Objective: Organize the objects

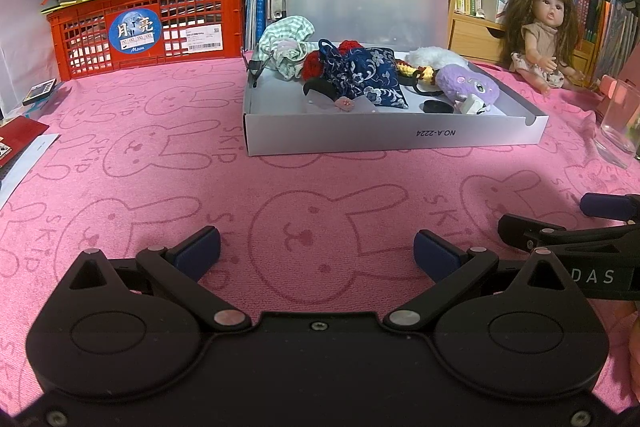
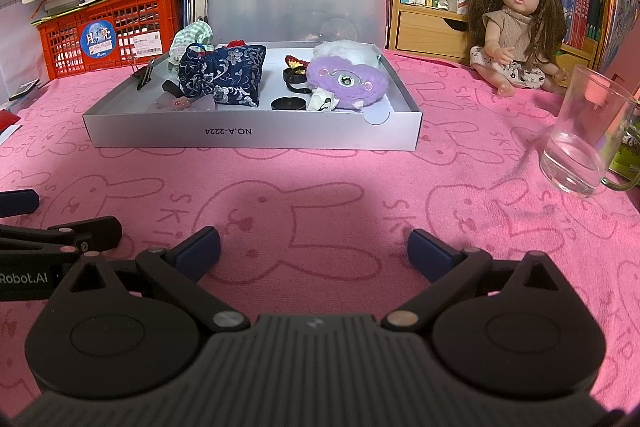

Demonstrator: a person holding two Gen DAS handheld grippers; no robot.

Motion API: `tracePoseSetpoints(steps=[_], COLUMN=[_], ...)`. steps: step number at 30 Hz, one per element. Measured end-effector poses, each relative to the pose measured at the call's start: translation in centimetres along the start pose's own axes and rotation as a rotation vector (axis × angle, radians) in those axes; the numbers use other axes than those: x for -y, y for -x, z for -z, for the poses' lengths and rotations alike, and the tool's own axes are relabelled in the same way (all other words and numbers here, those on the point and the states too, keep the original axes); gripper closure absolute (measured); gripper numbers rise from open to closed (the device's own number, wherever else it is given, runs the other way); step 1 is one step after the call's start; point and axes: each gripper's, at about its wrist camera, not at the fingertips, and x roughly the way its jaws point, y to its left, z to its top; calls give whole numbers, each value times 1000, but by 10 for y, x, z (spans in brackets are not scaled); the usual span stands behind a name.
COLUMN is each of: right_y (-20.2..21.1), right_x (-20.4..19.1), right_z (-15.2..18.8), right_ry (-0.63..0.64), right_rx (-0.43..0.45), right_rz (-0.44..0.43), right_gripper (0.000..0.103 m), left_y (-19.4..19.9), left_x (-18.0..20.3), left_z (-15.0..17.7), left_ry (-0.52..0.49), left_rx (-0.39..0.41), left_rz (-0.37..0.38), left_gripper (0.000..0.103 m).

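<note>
Pink terry cloth (image 2: 320,179) lies under both spread, empty claws (image 1: 316,251) (image 2: 314,249), facing the rectangular grey box (image 2: 252,137).

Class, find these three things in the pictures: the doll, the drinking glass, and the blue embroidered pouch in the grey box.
doll (image 2: 516,27): right wrist view, on its chest.
drinking glass (image 2: 580,139): right wrist view, on its clear side wall.
blue embroidered pouch (image 1: 364,75): left wrist view, on the middle of its patterned cloth.

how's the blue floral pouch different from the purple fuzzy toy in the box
The blue floral pouch is dark, flat-woven fabric with a pale flower pattern; the purple fuzzy toy is light, furry, with an eye. The pouch sits in the left half of the grey box, the toy in the right. Both are soft and lie inside it.
</note>
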Motion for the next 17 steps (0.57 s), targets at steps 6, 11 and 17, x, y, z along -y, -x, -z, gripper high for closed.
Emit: tracePoseSetpoints(steps=[6, 11, 17], right_y=[0, 0, 0], right_x=[0, 0, 0], right_z=[0, 0, 0], right_ry=[0, 0, 0], right_rx=[0, 0, 0], right_rz=[0, 0, 0], right_gripper=[0, 0, 0], left_y=[0, 0, -1], left_x=[0, 0, -1], left_z=[0, 0, 0], left_ry=[0, 0, 2], left_rx=[0, 0, -1], left_rz=[1, 1, -7], left_gripper=[0, 0, 0])
